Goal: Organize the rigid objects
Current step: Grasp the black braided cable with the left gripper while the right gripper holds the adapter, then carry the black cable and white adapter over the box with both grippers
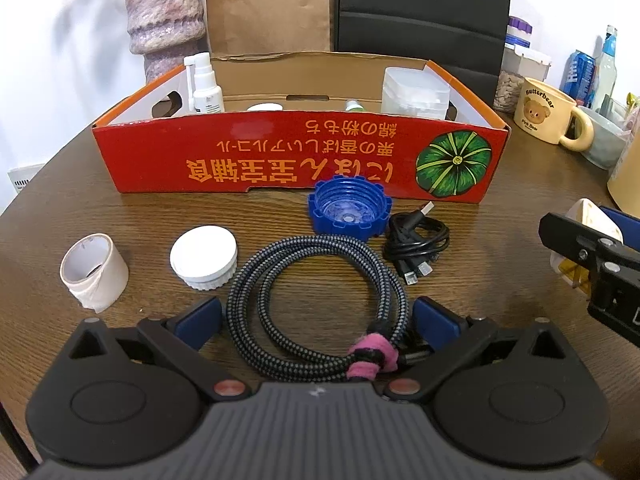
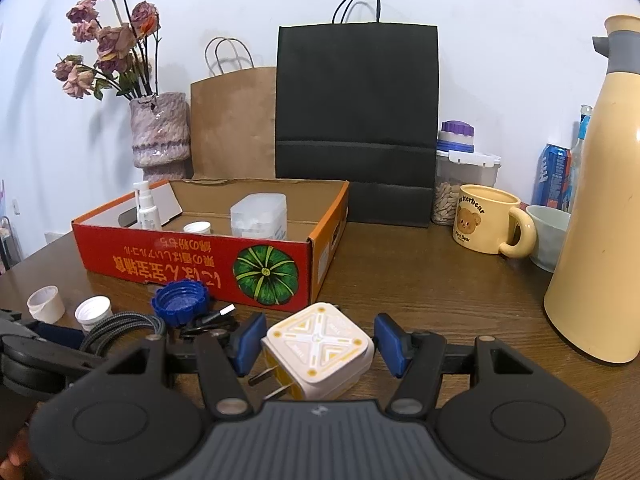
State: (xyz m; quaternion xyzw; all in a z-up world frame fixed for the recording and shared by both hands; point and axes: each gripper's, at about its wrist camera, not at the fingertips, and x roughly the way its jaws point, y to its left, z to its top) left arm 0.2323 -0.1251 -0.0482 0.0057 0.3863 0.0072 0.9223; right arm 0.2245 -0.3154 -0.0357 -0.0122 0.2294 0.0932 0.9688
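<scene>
Clamped between the blue pads of the right gripper (image 2: 318, 344): a white cube charger (image 2: 324, 360) with yellow trim on its top face and 2 flat prongs aimed back toward the camera, near the table's (image 2: 440, 280) front edge, right of the box. No readable writing on the charger.

Spread wide apart on the left gripper (image 1: 316, 320): 2 blue pads either side of a coiled grey-and-black braided cable (image 1: 316, 248), pressing on nothing. Bound with a pink strap (image 1: 374, 354) at the near side of the coil.

Just beyond the coil: a blue screw cap (image 1: 350, 210), open side up, beside a bundled black USB cable (image 1: 418, 240). Left of the coil: a white ribbed lid (image 1: 204, 256), then a roll of white tape (image 1: 94, 270).

Behind these, mid-table: a red cardboard box (image 1: 280, 152) printed with upside-down Japanese lettering in orange and a green pumpkin picture. Inside: a white spray bottle (image 1: 204, 88) at the back left corner, a translucent plastic tub (image 1: 414, 92) at the right, 1 small white round piece (image 2: 197, 227) between them.

Toward the table's right edge: a cream mug (image 2: 486, 220) marked "Butterbear" and "Pink Bear", and a cream thermos jug (image 2: 604, 200).
</scene>
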